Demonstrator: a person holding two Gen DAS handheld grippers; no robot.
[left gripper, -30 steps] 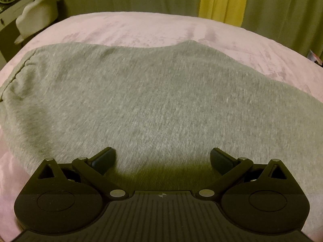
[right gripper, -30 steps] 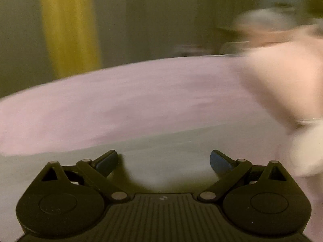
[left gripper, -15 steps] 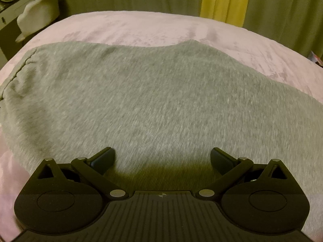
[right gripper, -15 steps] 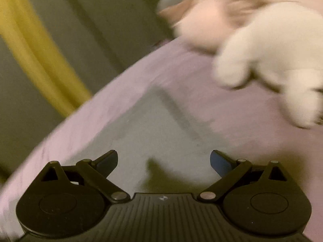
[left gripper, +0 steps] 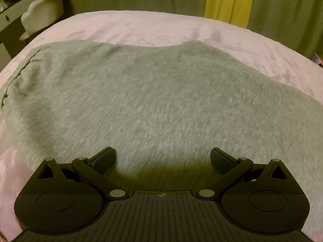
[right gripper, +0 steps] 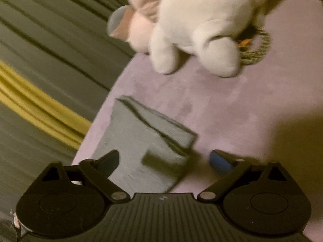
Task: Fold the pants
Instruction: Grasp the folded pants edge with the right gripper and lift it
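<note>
Grey sweatpants point(left gripper: 161, 90) lie flat on the pink bed cover point(left gripper: 141, 24), their gathered waistband point(left gripper: 20, 74) at the left. My left gripper point(left gripper: 162, 153) hovers open just over their near edge, nothing between its fingers. In the right wrist view, the two stacked leg ends point(right gripper: 141, 133) lie near the bed's left edge. My right gripper point(right gripper: 164, 154) hangs tilted over them, its jaws closing. The leg-end cloth sits under the gap, nearer the left fingertip point(right gripper: 110, 159), and no pad presses on it.
A white plush toy point(right gripper: 201, 20) and a pink one point(right gripper: 139, 30) lie on the bed cover point(right gripper: 232, 111) beyond the leg ends, beside a woven ring point(right gripper: 260, 48). Green and yellow curtains point(left gripper: 228, 0) hang behind. A white chair point(left gripper: 44, 10) stands at the far left.
The right wrist view has swung and rolled from the bare bed onto the leg ends, which now sit closer, between the fingers. The left gripper and the pants under it have not moved.
</note>
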